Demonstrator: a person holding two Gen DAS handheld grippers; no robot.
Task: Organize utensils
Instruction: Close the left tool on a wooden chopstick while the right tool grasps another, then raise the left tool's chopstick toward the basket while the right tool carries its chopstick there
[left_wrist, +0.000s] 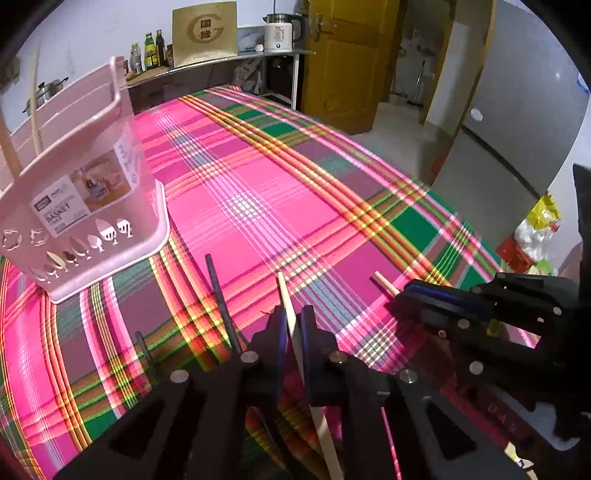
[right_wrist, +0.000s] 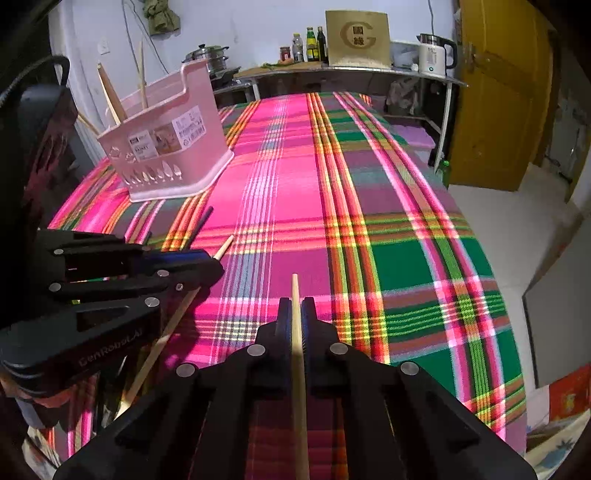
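Bottom centre of the left view: left gripper (left_wrist: 291, 321), closed to a narrow slit on a pale left chopstick (left_wrist: 286, 295) that pokes forward past the tips. Same picture at bottom centre of the right view: right gripper (right_wrist: 295, 314), pinched on its own right chopstick (right_wrist: 295, 291), aligned along the fingers.

Just left of the left gripper, on the cloth (left_wrist: 277, 184): two dark sticks (left_wrist: 221, 306), not yet collected.

Farther off, at upper left in both views: pink basket (left_wrist: 92, 206), upright, with a few pale sticks (right_wrist: 110, 96) standing in it.

Judged from this, step in hand: carry to the basket.

- Grip firmly; thin, smooth wood probably swivels in the pads.
- Raise both tips above the rim before crossing over.
- Tilt each chopstick near vertical, tip down.
- Aim for the compartment with the standing sticks.
- Go one gripper at a time, since they sit close together.
- Release low, avoiding a nudge to the light basket.
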